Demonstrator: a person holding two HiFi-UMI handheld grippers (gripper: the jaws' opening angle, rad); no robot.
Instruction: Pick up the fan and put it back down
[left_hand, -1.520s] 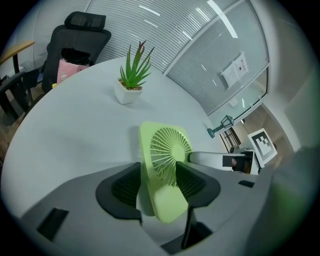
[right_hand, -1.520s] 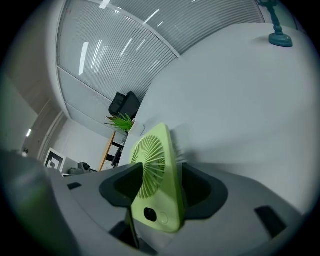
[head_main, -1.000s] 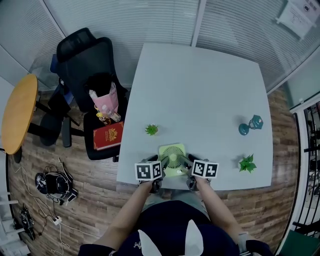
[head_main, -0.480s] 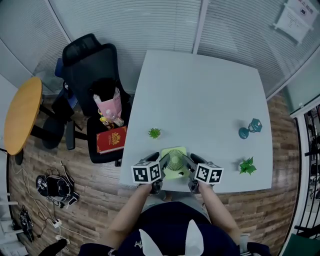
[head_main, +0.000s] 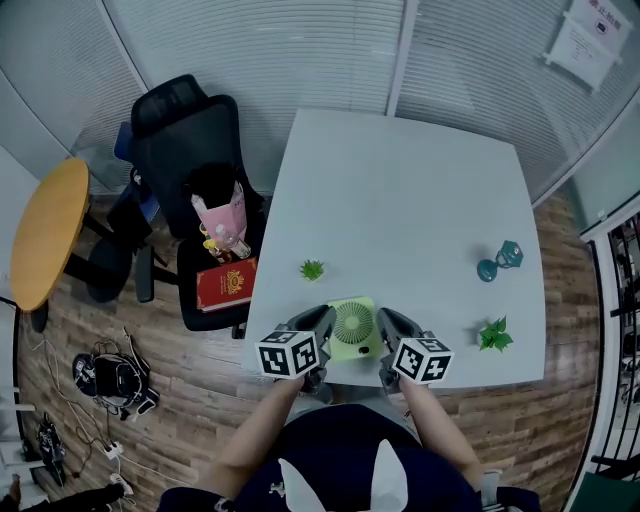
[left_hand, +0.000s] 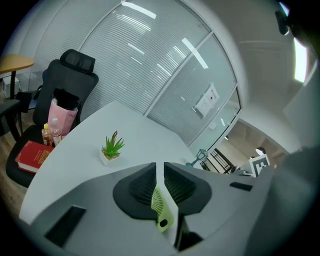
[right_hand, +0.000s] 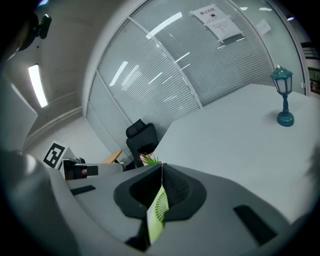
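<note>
The small green fan (head_main: 352, 326) hangs over the near edge of the white table (head_main: 400, 190), gripped from both sides. My left gripper (head_main: 325, 319) is at the fan's left side; in the left gripper view its jaws are closing, and the fan's thin green rim (left_hand: 161, 207) is pinched between the pads (left_hand: 142, 185). My right gripper (head_main: 386, 321) holds the fan's right side, and in the right gripper view it is shut on the fan's edge (right_hand: 157, 210). Both marker cubes sit just in front of the person's body.
A small potted plant (head_main: 312, 270) stands just beyond the fan, another plant (head_main: 494, 333) near the table's right front corner, and a teal lantern figure (head_main: 498, 260) at the right edge. A black office chair (head_main: 185, 140) with a red book (head_main: 226, 284) stands left of the table.
Both grippers have risen together with the fan between them, and their jaws have drawn in tight on its sides. The fan now hangs closer to the near table edge.
</note>
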